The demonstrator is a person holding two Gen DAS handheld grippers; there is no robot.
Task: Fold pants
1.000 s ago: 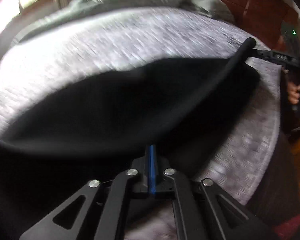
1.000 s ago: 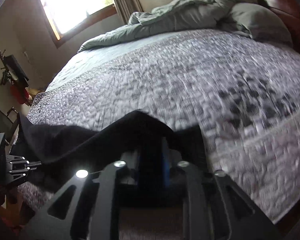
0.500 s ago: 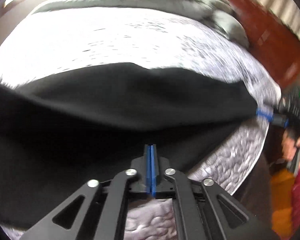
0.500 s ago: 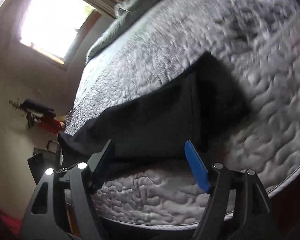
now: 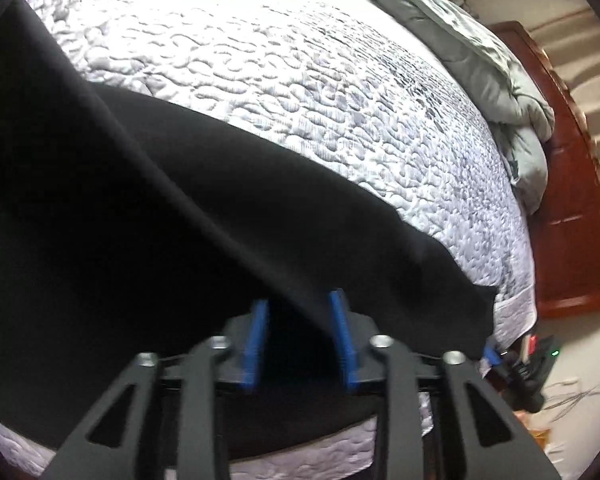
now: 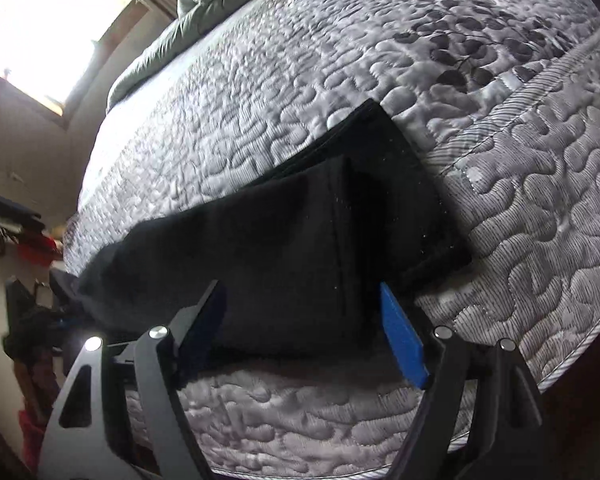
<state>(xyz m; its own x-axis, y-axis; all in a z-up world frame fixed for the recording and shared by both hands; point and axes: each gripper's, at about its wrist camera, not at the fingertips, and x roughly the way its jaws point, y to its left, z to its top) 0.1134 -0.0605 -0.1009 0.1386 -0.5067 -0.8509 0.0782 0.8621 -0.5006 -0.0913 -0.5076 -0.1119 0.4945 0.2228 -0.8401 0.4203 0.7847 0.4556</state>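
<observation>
The black pants (image 6: 300, 248) lie along the near edge of the quilted mattress (image 6: 300, 80), their long axis parallel to that edge. In the right wrist view the squared, layered end (image 6: 412, 200) points to the right, and the length tapers away to the left toward the bed's corner. In the left wrist view the same cloth (image 5: 180, 216) fills the lower left, with a raised fold running diagonally down to the fingers and a far corner (image 5: 472, 300) pointing right at the mattress edge. The left gripper (image 5: 300, 340) has its blue pads parted a modest way, with the fold of fabric between them but not pinched. The right gripper (image 6: 308, 328) stands wide open, straddling the pants' near edge without gripping. A grey-green comforter (image 5: 480, 52) is bunched against the wooden headboard (image 5: 572, 200).
</observation>
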